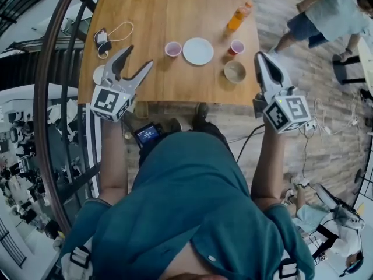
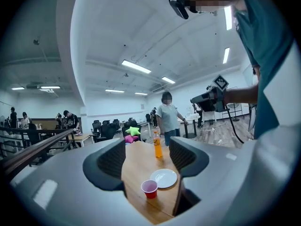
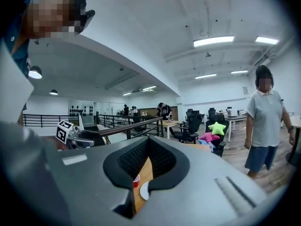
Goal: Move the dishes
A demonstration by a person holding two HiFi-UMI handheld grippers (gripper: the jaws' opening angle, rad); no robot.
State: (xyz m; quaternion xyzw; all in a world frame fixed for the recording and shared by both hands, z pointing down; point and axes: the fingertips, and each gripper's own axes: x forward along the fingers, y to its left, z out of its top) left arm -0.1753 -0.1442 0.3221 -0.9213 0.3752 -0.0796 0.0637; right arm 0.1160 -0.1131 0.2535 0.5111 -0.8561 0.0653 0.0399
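Observation:
On the wooden table [image 1: 151, 16] stand a white plate [image 1: 198, 51], a pink cup [image 1: 173, 49] left of it, a red cup [image 1: 236, 46] right of it and a tan bowl [image 1: 235, 72] nearer the front edge. My left gripper [image 1: 138, 58] hovers open over the table's near left, empty; along its jaws I see the cup [image 2: 149, 188], the plate [image 2: 163, 178] and an orange bottle [image 2: 157, 145]. My right gripper [image 1: 265, 60] hangs shut and empty at the table's near right corner, just right of the bowl. Its own view [image 3: 148, 142] shows only slivers of cup [image 3: 136, 181] and plate [image 3: 145, 190].
An orange bottle [image 1: 239, 17] stands behind the red cup. A charger with white cable [image 1: 105, 39] and a small white disc [image 1: 99, 73] lie at the table's left. A dark railing [image 1: 49, 98] runs along the left. A person [image 1: 332, 10] stands beyond the right side.

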